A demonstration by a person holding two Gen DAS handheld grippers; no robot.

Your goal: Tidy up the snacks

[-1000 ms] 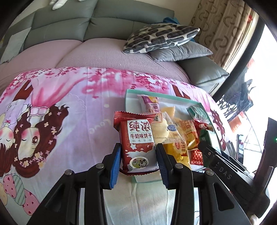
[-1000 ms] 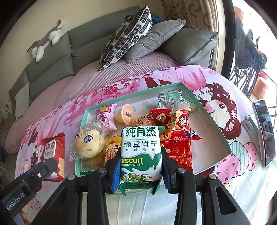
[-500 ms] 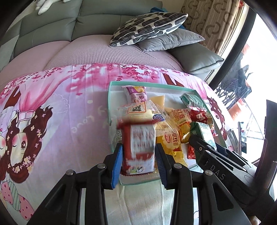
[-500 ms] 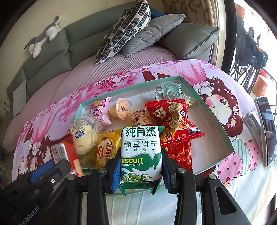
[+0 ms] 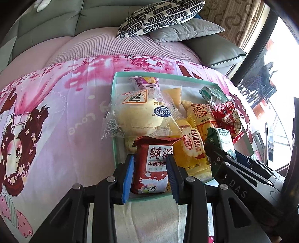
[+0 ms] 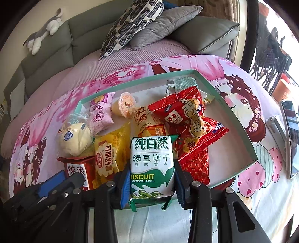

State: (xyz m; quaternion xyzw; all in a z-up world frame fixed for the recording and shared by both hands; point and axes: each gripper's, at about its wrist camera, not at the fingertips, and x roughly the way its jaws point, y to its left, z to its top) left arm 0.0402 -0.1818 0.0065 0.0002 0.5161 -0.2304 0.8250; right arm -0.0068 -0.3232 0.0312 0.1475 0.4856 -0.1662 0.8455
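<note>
My left gripper [image 5: 150,174] is shut on a red milk biscuit pack [image 5: 152,164] and holds it over the near left corner of the mint-green tray [image 5: 114,119]. My right gripper [image 6: 151,182] is shut on a green and white mung bean biscuit pack [image 6: 151,164] at the tray's near edge [image 6: 250,162]. The tray holds several snacks: a round bun in clear wrap [image 5: 139,115], a yellow soft bread pack [image 6: 110,155], red packs [image 6: 188,119], a pink pack [image 6: 101,114] and a jelly cup [image 6: 127,103]. The red pack also shows in the right wrist view [image 6: 78,171].
The tray lies on a pink cartoon blanket [image 5: 46,115] over a bed. Pillows [image 5: 160,16] and a grey sofa back [image 6: 46,48] with a plush toy [image 6: 44,30] are behind. A phone [image 6: 290,134] lies at the right on the blanket.
My left gripper has moved forward and right with the red pack, from beside the tray to over its near left corner. My right gripper has edged closer to the tray with the green pack.
</note>
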